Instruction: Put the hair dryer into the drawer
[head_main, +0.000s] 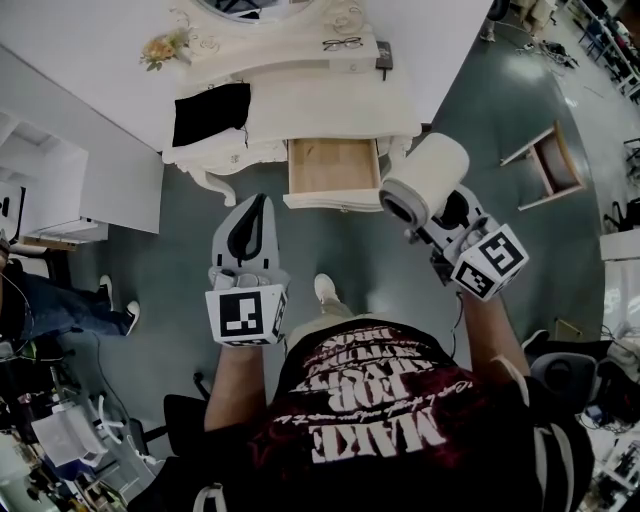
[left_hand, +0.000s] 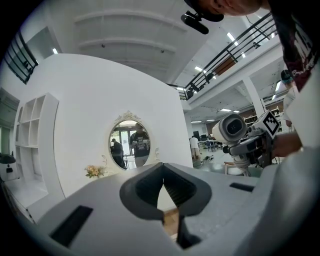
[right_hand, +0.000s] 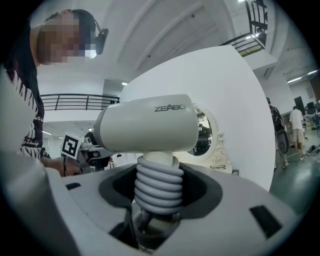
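Task's thing: the hair dryer (head_main: 425, 178) is up in the air, carried in front of the person, near the drawer (head_main: 333, 166) and off to its right side in the head view.
Done so far: the drawer of the white dressing table already stands pulled out, its wooden bottom bare as far as the head view shows; the hair dryer is picked up.
Left to do: by my reading, the dryer has to be brought over the open drawer, lowered in and let go. It is not yet inside.
Right hand-held gripper (right_hand: 157, 197): its jaws pinch the dryer's ribbed handle from both sides, and the dryer's barrel sits crosswise above them.
Left hand-held gripper (left_hand: 163, 192): its jaws are pressed together at the tips with nothing between them. It hangs in the air, pointed at the dressing table, left of the drawer and touching nothing.
Tabletop (head_main: 330, 100): it carries a black cloth (head_main: 210, 113) at its left, and a pair of glasses (head_main: 342, 43) lies at the back; neither is in the way of the drawer.
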